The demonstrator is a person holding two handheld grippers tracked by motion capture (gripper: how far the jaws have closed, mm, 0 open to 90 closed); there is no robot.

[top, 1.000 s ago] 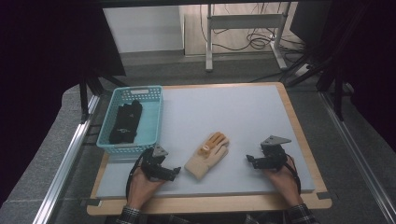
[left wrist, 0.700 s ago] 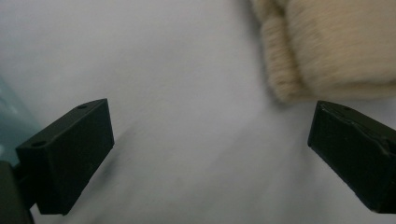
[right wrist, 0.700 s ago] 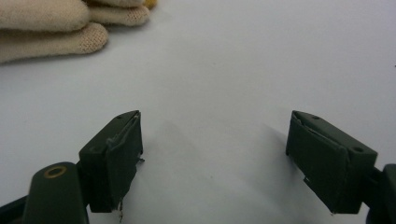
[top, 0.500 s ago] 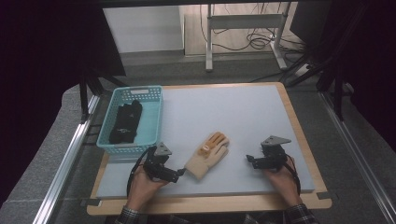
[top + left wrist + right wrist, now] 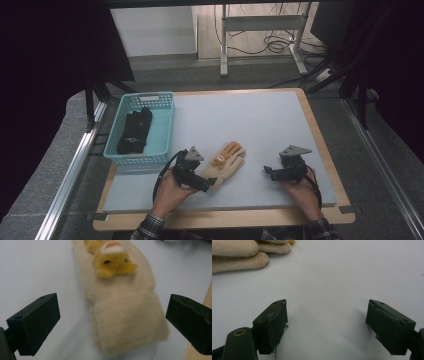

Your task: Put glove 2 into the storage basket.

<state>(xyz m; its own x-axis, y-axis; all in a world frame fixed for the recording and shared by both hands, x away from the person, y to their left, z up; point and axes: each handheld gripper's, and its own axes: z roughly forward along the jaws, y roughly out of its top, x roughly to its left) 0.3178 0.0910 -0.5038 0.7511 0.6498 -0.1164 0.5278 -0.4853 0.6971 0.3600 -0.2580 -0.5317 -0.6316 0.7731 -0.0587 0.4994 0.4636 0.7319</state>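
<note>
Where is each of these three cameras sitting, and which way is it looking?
High view: above the person's side, looking forward and down on the table; both hands, left gripper and right gripper show.
Left gripper view: rides that gripper, facing the cream glove between its open jaws.
Right gripper view: rides that gripper, facing bare table, glove fingertips at its top left.
All three share the glove.

Both hands rest low at the near edge. The left gripper point(image 5: 206, 183) points right, jaws spread wide; the right gripper point(image 5: 267, 171) points left, jaws likewise apart.
</note>
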